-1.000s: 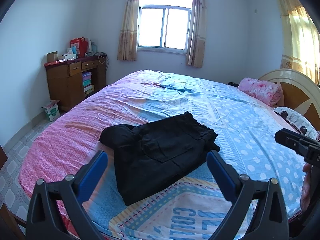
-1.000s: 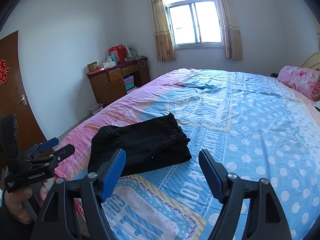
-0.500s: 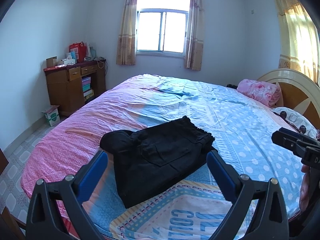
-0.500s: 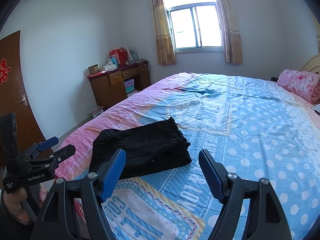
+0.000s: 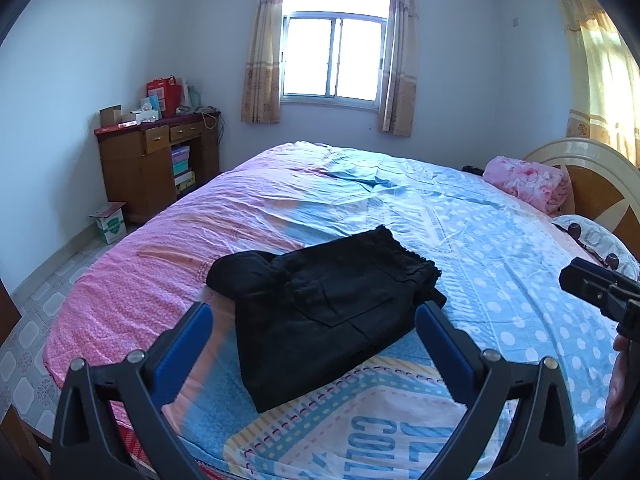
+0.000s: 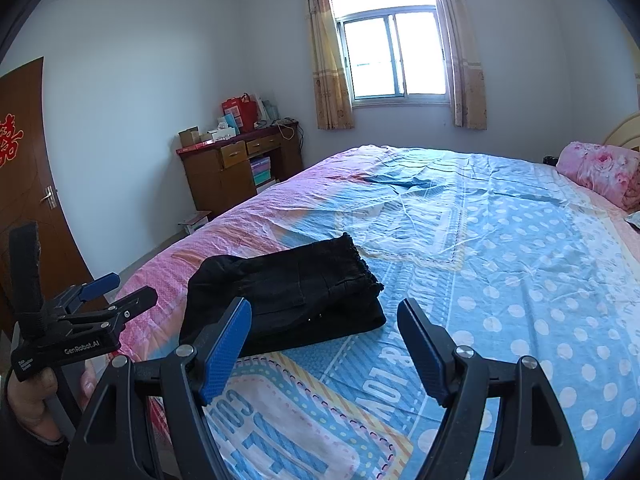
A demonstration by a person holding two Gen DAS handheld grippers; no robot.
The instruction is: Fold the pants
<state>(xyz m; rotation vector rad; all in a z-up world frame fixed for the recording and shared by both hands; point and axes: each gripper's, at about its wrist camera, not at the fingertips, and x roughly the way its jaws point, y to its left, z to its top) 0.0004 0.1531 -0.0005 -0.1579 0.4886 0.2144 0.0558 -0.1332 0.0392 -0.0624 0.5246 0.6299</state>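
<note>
Bedroom: round bed with pink and blue patterned sheet (image 5: pixel 500 240) gives me a broad, soft folding surface.
Pants: black fabric pants (image 5: pixel 320 308) lie folded compactly near the bed's front edge, apparently finished.
Left fingers (image 5: pixel 312 344): wide apart, empty, clear of the cloth.
Right fingers (image 6: pixel 324 344): wide apart, empty, likewise clear.

Matt black cloth pants (image 5: pixel 320 304) on creased cotton-like bedsheet (image 5: pixel 500 248); glossy brown wooden desk (image 5: pixel 140 164); textured blue gripper pads (image 6: pixel 226 346)
</note>
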